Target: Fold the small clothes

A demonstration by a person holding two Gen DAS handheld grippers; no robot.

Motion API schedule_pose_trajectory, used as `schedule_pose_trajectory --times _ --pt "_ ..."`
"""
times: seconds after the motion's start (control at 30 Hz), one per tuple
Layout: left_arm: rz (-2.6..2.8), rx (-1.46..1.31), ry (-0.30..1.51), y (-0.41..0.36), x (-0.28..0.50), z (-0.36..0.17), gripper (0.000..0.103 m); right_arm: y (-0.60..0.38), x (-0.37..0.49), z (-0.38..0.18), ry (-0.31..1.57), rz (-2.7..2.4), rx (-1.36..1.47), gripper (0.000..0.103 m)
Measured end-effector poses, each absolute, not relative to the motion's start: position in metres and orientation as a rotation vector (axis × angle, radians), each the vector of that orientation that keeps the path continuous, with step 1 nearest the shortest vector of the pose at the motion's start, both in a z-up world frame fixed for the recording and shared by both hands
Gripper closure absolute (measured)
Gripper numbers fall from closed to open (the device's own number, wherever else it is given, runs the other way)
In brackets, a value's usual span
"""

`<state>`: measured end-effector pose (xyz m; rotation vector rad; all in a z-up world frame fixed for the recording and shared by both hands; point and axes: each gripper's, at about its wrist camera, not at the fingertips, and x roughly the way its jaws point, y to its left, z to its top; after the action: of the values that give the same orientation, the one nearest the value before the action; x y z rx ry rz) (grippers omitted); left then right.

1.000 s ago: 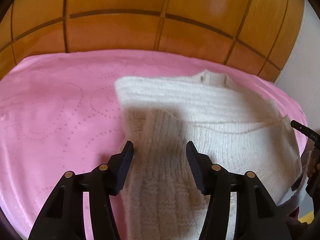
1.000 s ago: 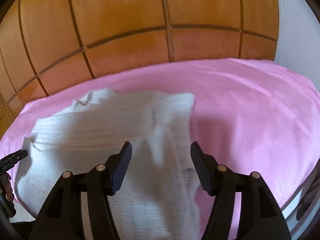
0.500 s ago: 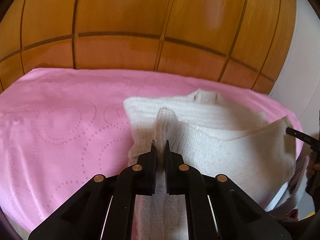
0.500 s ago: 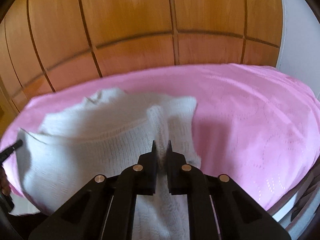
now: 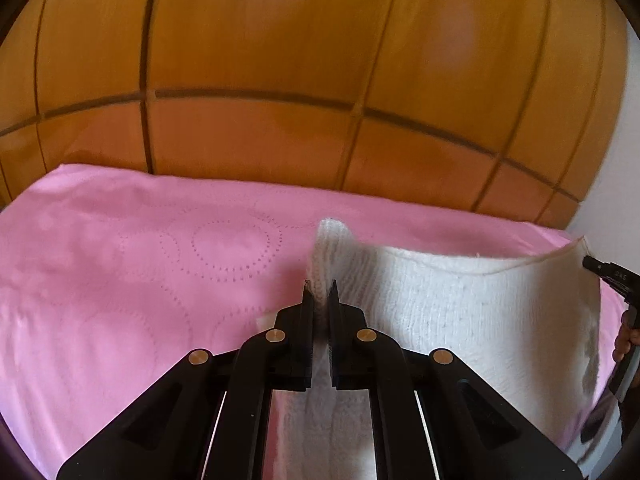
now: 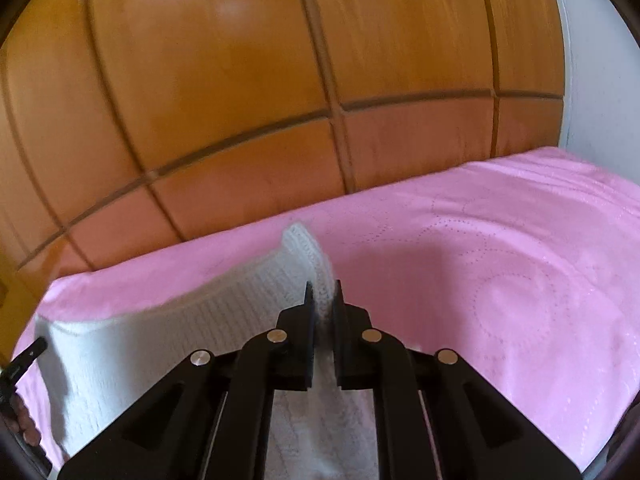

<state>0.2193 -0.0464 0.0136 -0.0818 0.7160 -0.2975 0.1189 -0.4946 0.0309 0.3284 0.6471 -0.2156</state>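
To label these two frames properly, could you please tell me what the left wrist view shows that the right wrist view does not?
Only the left wrist view shows the left gripper shut on one corner of the white knit sweater, with the other gripper at its right edge. Only the right wrist view shows the right gripper pinching the opposite corner. Both share the sweater, raised between the grippers, the pink bedspread and the wooden headboard.

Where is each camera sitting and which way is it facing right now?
Left wrist: rides behind the left claw, looking along it over the pink bedspread toward the wooden headboard; the right claw shows at the right edge.
Right wrist: behind the right claw, same direction; the left claw shows at the left edge.
Shared: the white knit sweater, pinched by both.
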Motion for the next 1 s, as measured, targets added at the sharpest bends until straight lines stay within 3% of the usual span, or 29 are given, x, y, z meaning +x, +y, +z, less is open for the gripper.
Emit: schedule_pose_trajectory --times 0.27,0.3,0.33,0.37,0.4,0.63,0.77,0.83,0.9,0.93,1.0 --pt "-0.209 0.021 0.878 -0.071 0.267 -0.043 0.096 -0.505 0.175 -0.047 0.858 -0.295 0.298 0.094" --pt "-0.206 0.012 0.877 -0.069 0.265 -0.042 0.089 -0.505 0.175 -0.048 0.862 -0.29 0.296 0.093" --pt "-0.2 0.004 0.869 -0.067 0.264 -0.038 0.081 -0.506 0.173 -0.045 0.854 -0.291 0.297 0.084" --pt "-0.189 -0.007 0.857 -0.063 0.261 -0.033 0.063 -0.506 0.168 -0.039 0.833 -0.299 0.295 0.06" --pt "-0.192 -0.04 0.829 -0.057 0.254 -0.025 0.053 -0.506 0.165 -0.034 0.812 -0.306 0.291 0.051" --pt "-0.408 -0.102 0.792 -0.076 0.214 -0.005 0.053 -0.445 0.135 0.007 0.732 -0.06 0.236 0.05" --pt "-0.467 -0.02 0.878 -0.115 0.217 -0.03 0.052 -0.396 0.153 -0.014 0.859 0.065 0.176 0.055" --pt "-0.45 0.017 0.906 -0.126 0.221 -0.047 0.071 -0.383 0.163 -0.036 0.946 0.08 0.155 0.07" --pt "-0.438 0.023 0.876 -0.126 0.22 -0.05 0.096 -0.375 0.164 -0.045 0.947 0.086 0.146 0.085" --pt "-0.434 0.017 0.868 -0.123 0.221 -0.048 0.098 -0.375 0.163 -0.045 0.944 0.086 0.153 0.098" --pt "-0.428 -0.002 0.827 -0.119 0.221 -0.039 0.099 -0.377 0.164 -0.039 0.928 0.082 0.171 0.099"
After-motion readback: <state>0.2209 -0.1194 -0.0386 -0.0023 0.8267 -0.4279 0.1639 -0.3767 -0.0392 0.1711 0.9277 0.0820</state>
